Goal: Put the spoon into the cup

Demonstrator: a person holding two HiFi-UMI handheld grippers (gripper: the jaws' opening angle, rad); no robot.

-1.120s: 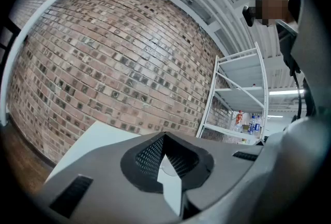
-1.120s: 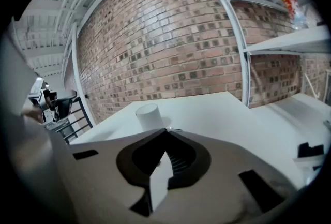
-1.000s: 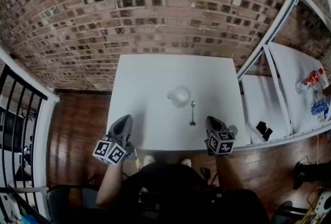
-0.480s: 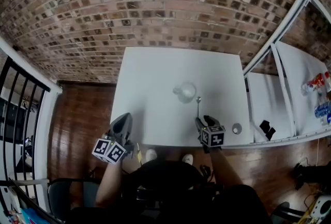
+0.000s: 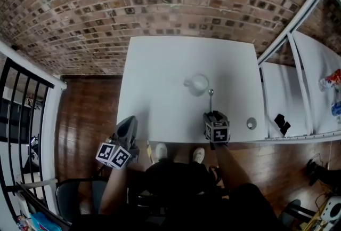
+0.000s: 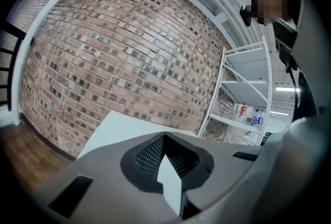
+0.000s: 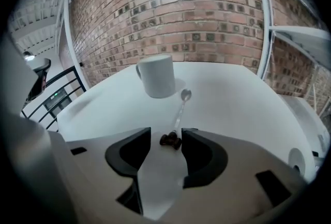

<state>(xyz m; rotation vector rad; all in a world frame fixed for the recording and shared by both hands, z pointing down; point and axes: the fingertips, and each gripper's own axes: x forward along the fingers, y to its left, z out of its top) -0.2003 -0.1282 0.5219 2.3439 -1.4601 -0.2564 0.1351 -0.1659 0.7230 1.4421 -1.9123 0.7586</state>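
A white cup [image 5: 199, 84] [image 7: 156, 75] stands upright in the middle of the white table [image 5: 160, 75]. Just to its right lies the spoon [image 5: 210, 99] [image 7: 181, 106], bowl near the cup, dark handle end toward me. My right gripper [image 5: 213, 116] [image 7: 166, 137] tilts down over that handle end. Its jaws are opening and the dark end sits between them, with neither pad pressing on it. My left gripper [image 5: 128, 124] [image 6: 165, 137] hangs off the table's near left edge, jaws together, nothing in them.
A small round thing [image 5: 251, 124] lies by the table's near right corner. A white shelf rack [image 5: 298, 80] with bottles [image 5: 333, 80] stands to the right. A brick wall backs the table, and a black railing [image 5: 21, 118] runs at the left.
My right gripper has come forward and down from the table's near edge onto the spoon's handle end, and its jaws have spread. The left gripper has barely shifted.
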